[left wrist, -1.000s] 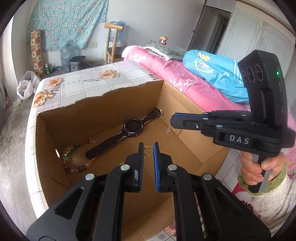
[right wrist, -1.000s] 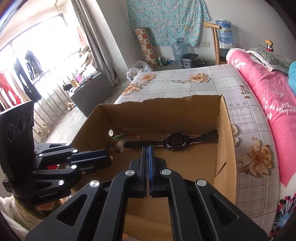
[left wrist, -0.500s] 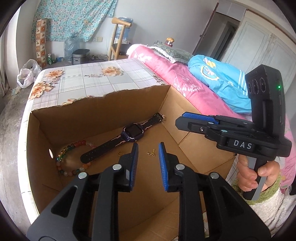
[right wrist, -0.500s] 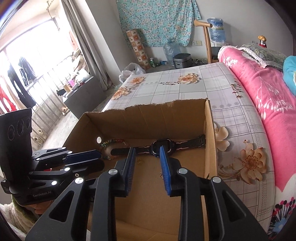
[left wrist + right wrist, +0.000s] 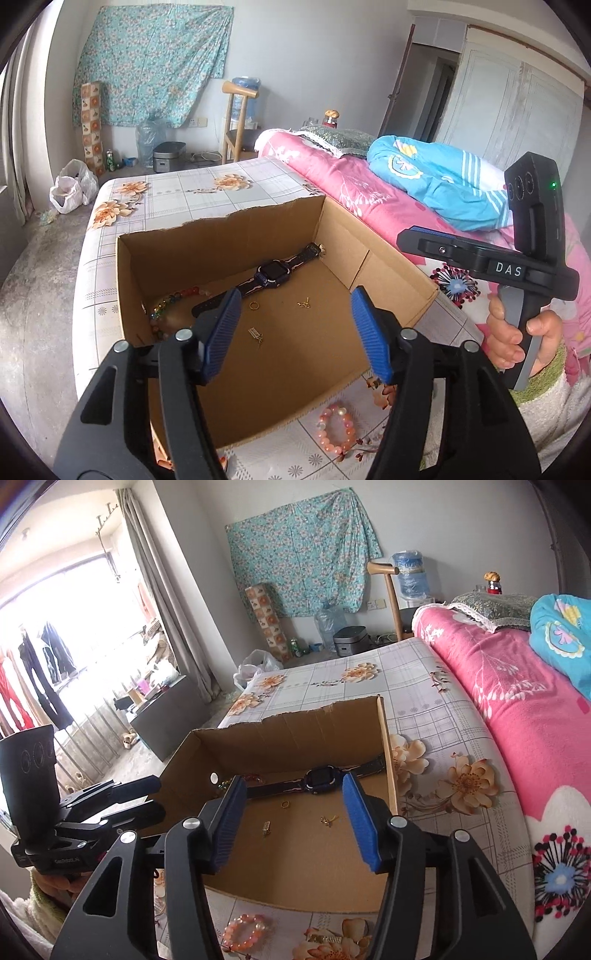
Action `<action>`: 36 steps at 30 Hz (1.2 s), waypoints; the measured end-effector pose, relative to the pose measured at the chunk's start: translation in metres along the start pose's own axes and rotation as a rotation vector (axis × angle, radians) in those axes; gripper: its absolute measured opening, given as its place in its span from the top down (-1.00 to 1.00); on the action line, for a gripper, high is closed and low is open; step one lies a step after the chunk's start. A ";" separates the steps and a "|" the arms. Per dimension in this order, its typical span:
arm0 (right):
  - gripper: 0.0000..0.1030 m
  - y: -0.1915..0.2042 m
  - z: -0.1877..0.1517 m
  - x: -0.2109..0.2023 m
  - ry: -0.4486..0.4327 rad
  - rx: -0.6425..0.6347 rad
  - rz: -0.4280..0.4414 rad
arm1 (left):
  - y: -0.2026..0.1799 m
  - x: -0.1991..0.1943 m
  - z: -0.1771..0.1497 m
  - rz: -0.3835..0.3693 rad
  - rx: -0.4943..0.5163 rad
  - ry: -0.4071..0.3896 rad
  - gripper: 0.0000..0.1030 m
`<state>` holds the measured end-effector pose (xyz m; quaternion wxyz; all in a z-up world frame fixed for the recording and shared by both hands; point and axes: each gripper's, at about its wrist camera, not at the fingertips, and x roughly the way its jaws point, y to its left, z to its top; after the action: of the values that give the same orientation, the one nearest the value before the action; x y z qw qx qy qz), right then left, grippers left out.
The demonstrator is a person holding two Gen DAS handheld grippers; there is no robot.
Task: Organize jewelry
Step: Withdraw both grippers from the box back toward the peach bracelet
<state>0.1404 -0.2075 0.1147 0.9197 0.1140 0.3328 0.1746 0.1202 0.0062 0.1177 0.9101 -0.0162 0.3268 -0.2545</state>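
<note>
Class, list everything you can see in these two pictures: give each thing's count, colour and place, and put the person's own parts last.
cardboard box: one, brown, open, on the floral bedsheet
smartwatch: one, dark, at the back of the box floor
multicoloured bead bracelet: one, box floor, back left corner
small gold pieces: three, mid box floor
pink bead bracelet: one, on the sheet outside the box's near wall
pink quilt: one, right of the box
left hand-held gripper: one, black, blue pads, open, empty
right hand-held gripper: one, black, blue pads, open, empty
hand: one, gripping the right handle
</note>
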 end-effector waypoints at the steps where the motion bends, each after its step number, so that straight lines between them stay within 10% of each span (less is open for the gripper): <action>1: -0.19 0.001 -0.004 -0.005 -0.008 0.004 -0.007 | -0.002 -0.006 -0.005 0.002 0.010 -0.006 -0.31; 8: -0.51 0.007 -0.034 -0.036 -0.060 0.003 -0.084 | -0.013 -0.026 -0.044 0.034 0.067 0.032 -0.62; 36: -0.87 -0.023 -0.111 -0.028 0.113 0.026 -0.417 | -0.048 0.026 -0.125 0.082 0.066 0.278 -0.66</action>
<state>0.0532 -0.2295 0.0396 0.9142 0.0444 0.4024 -0.0174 0.0397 -0.0310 0.0139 0.8657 0.0625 0.4416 -0.2274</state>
